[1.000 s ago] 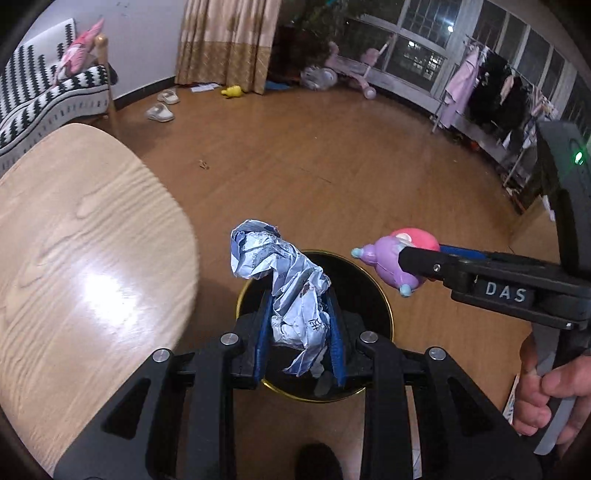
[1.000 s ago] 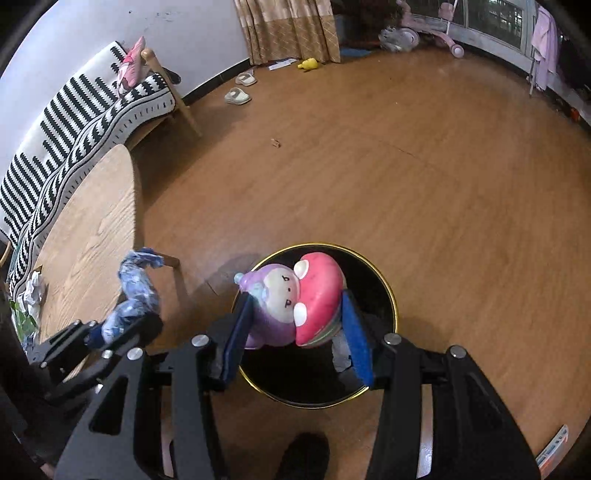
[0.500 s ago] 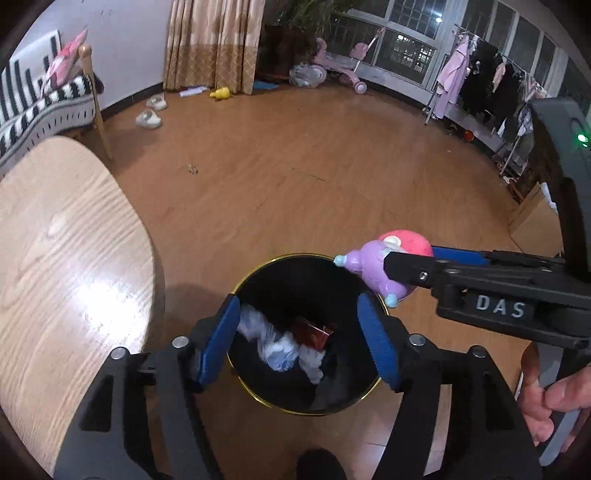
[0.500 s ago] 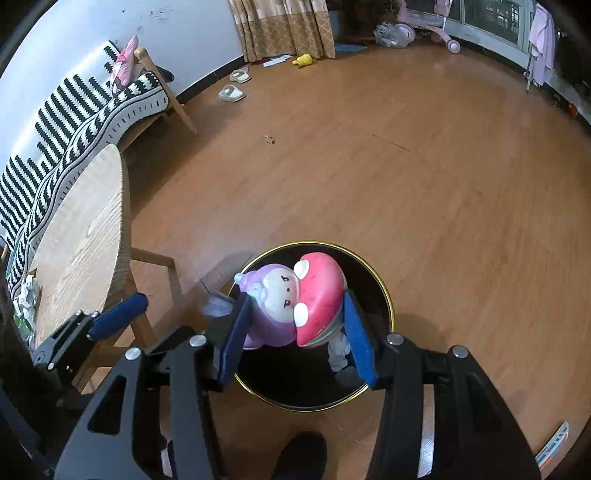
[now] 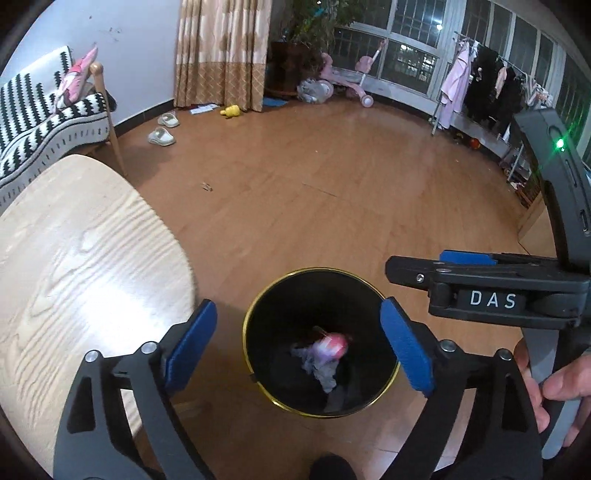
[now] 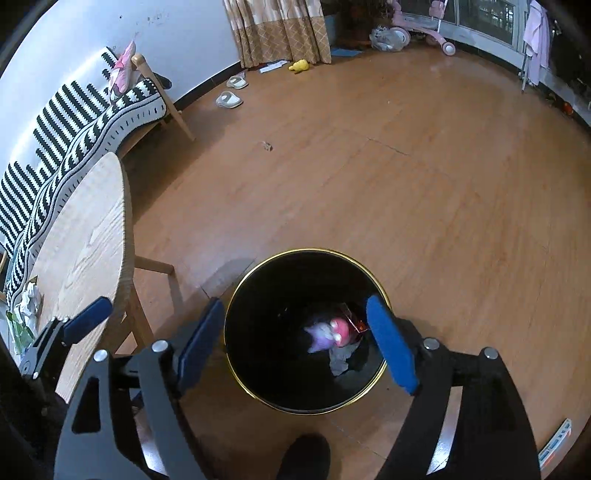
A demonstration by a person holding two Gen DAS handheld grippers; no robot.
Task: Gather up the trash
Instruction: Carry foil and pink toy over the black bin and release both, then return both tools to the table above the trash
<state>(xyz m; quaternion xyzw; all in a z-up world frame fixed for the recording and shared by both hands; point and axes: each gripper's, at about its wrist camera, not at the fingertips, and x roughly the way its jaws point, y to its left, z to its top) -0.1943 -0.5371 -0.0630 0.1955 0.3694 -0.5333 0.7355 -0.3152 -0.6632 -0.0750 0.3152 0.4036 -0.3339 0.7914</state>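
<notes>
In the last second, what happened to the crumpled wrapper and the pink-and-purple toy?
Both were let go: the left gripper and right gripper have just been opening, and the crumpled wrapper and toy dropped into the black bin. Bin and wooden table stayed put.

Bin on the floor at lower centre, table to its left

In the right wrist view the bin [image 6: 258, 369] stands low in the middle of the frame, with the toy [image 6: 328, 334] lying inside it on crumpled wrappers [image 6: 340, 360]. The table [image 6: 81, 236] fills the left edge, a bench [image 6: 74, 122] behind it in the upper left. Slippers [image 6: 229, 99] lie on the floor [image 6: 406, 166] at upper centre, before the curtain [image 6: 280, 29]; a ride-on toy [image 6: 424, 33] stands upper right. In the left wrist view a clothes rack [image 5: 480, 85] stands at the upper right.
</notes>
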